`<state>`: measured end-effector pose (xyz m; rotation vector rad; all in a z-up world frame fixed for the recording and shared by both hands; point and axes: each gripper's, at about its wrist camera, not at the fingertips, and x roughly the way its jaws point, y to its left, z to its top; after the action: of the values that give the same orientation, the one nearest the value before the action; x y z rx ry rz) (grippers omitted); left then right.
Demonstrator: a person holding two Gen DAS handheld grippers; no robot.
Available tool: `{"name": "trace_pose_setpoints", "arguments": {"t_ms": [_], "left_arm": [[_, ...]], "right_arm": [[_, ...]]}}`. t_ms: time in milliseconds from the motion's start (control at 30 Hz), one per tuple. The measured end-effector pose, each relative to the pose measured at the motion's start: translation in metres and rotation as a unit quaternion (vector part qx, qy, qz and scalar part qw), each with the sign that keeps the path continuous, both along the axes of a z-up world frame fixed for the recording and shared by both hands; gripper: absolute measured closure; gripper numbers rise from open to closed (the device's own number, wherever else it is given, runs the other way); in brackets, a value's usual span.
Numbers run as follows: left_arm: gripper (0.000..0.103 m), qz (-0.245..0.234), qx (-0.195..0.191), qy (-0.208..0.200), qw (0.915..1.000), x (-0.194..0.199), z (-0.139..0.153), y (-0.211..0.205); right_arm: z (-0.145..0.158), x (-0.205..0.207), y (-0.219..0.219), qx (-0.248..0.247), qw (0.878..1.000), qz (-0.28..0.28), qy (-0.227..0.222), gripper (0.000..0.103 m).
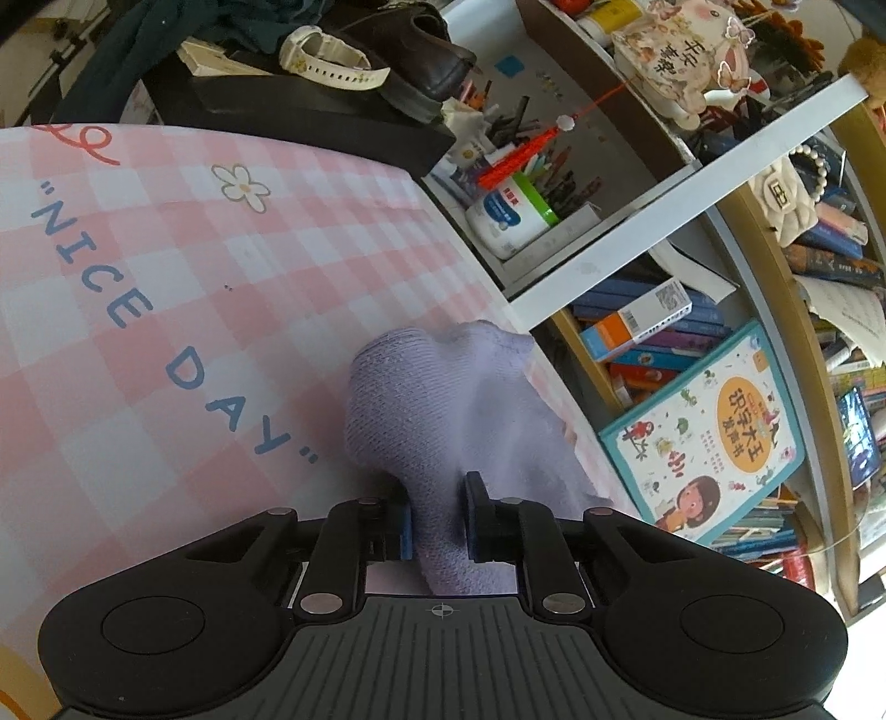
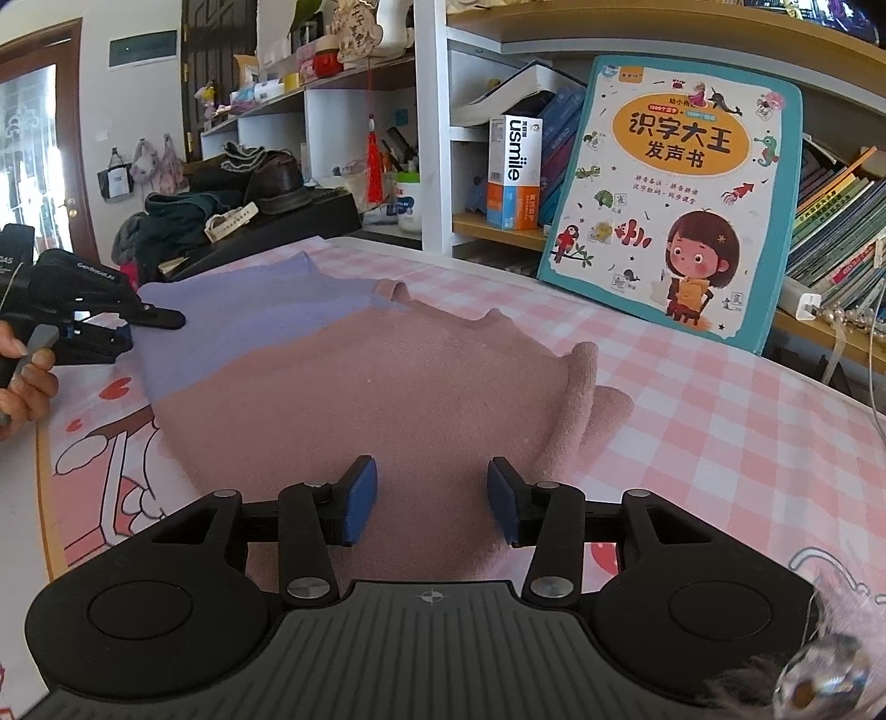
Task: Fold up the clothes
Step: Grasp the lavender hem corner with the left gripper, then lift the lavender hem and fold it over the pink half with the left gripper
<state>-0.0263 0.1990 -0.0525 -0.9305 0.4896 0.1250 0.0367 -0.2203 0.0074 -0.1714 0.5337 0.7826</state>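
Observation:
A knitted sweater (image 2: 354, 387), lilac at its far left and dusty pink over the rest, lies on the pink checked table mat (image 2: 720, 421). In the left wrist view my left gripper (image 1: 437, 520) is shut on a bunched lilac part of the sweater (image 1: 443, 399), lifted near the mat's right edge. The same gripper (image 2: 127, 329) shows at the far left of the right wrist view, at the lilac edge. My right gripper (image 2: 432, 498) is open and empty, its pads just above the pink part of the sweater.
A bookshelf (image 2: 609, 33) with a large children's book (image 2: 675, 199) stands right behind the table. A black case (image 2: 288, 221) with a brown shoe (image 2: 277, 183) and dark clothes sits at the far left end. The mat (image 1: 166, 288) reads "NICE DAY".

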Motion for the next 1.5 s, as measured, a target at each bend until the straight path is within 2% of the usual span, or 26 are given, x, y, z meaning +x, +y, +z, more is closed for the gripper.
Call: {"name": "trace_pose_setpoints", "arguments": {"t_ms": [100,200,433,600,767,933,1033,1167,1267,1300,1400,1433,1500], "left_arm": [[0.09,0.001,-0.003,-0.003,1.0,0.0,0.001,0.0],[0.092,0.0,0.009,-0.008,0.9999,0.0,0.005,-0.004],[0.094,-0.022,0.064,-0.05,0.9964,-0.003,0.038,-0.021],[0.094,-0.058,0.128,-0.098,0.9852,-0.005,0.072,-0.048],[0.094,-0.114,0.193,-0.142,0.9641,0.005,0.103,-0.09],[0.094,-0.194,0.251,-0.138,0.9382,0.022,0.115,-0.147],[0.093,-0.246,0.285,-0.136,0.9164,0.026,0.109,-0.183],[0.087,-0.339,0.329,-0.088,0.8769,0.035,0.083,-0.231],[0.077,-0.367,0.373,-0.063,0.85,0.033,0.061,-0.254],[0.073,-0.368,0.385,-0.063,0.844,0.031,0.058,-0.259],[0.068,-0.367,0.39,-0.064,0.8421,0.026,0.056,-0.263],[0.063,-0.37,0.381,-0.063,0.8452,0.026,0.058,-0.26],[0.055,-0.381,0.339,-0.067,0.8574,0.028,0.062,-0.253]], "right_arm": [[0.003,0.002,-0.01,0.013,1.0,0.002,0.019,0.061],[0.002,0.005,-0.016,0.019,0.999,0.006,0.037,0.06],[-0.001,0.005,-0.014,0.017,0.999,0.005,0.039,0.057],[-0.002,0.003,-0.013,0.014,0.999,0.004,0.035,0.056],[-0.002,0.005,-0.013,0.015,0.999,0.003,0.039,0.056],[-0.001,0.005,-0.013,0.015,0.999,0.003,0.039,0.056],[-0.001,0.005,-0.013,0.015,0.999,0.003,0.039,0.056],[-0.001,0.005,-0.013,0.016,0.999,0.003,0.042,0.056],[-0.001,0.006,-0.014,0.016,0.999,0.004,0.044,0.056],[-0.001,0.006,-0.014,0.017,0.999,0.004,0.045,0.056],[-0.001,0.007,-0.016,0.017,0.999,0.009,0.05,0.055],[-0.001,0.008,-0.018,0.019,0.998,0.01,0.054,0.054],[-0.001,0.011,-0.022,0.026,0.997,0.014,0.065,0.052]]}}
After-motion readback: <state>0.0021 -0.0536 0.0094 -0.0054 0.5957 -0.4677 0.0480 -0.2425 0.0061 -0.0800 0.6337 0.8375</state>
